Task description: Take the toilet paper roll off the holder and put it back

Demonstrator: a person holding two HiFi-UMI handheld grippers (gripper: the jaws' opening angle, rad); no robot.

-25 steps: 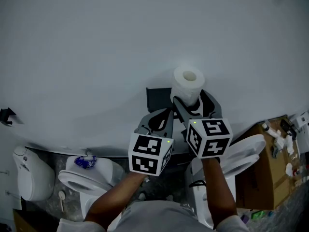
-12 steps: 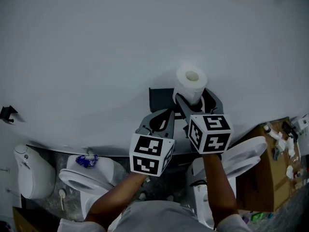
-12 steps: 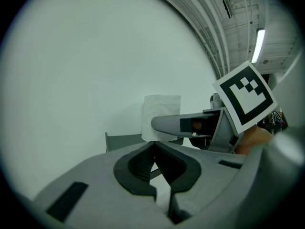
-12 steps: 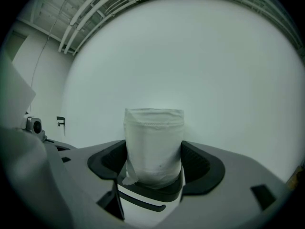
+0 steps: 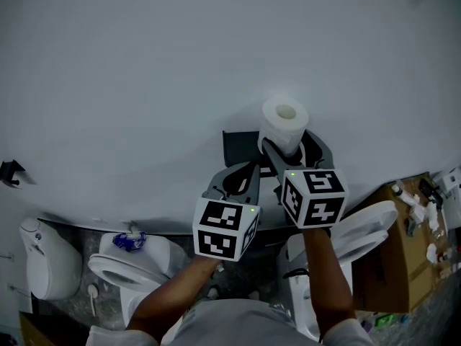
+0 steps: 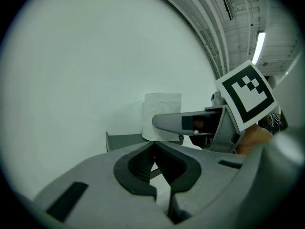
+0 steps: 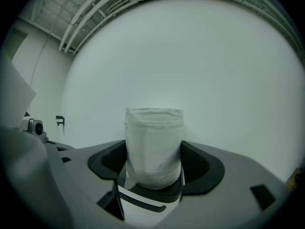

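The white toilet paper roll (image 5: 286, 121) stands upright between the jaws of my right gripper (image 5: 288, 150), which is shut on it close to the pale wall. In the right gripper view the roll (image 7: 153, 137) fills the gap between the dark pads, with the dark grey holder (image 7: 147, 197) just under its base; I cannot tell whether they touch. The holder's bracket (image 5: 238, 146) is fixed to the wall left of the roll. My left gripper (image 5: 245, 171) hangs just left of and below the roll, shut on nothing. In the left gripper view its tips (image 6: 153, 144) meet below the roll (image 6: 162, 104).
Below the wall stand a white toilet (image 5: 122, 265) with a blue thing (image 5: 128, 241) on its back, a second toilet (image 5: 360, 236) under my right arm, and another white fixture (image 5: 43, 265) at far left. A cardboard box (image 5: 403, 265) is at right. A small black fitting (image 5: 9, 171) juts from the wall.
The right gripper and the roll have shifted slightly up and to the right over the last second, then held still. The left gripper has barely moved.
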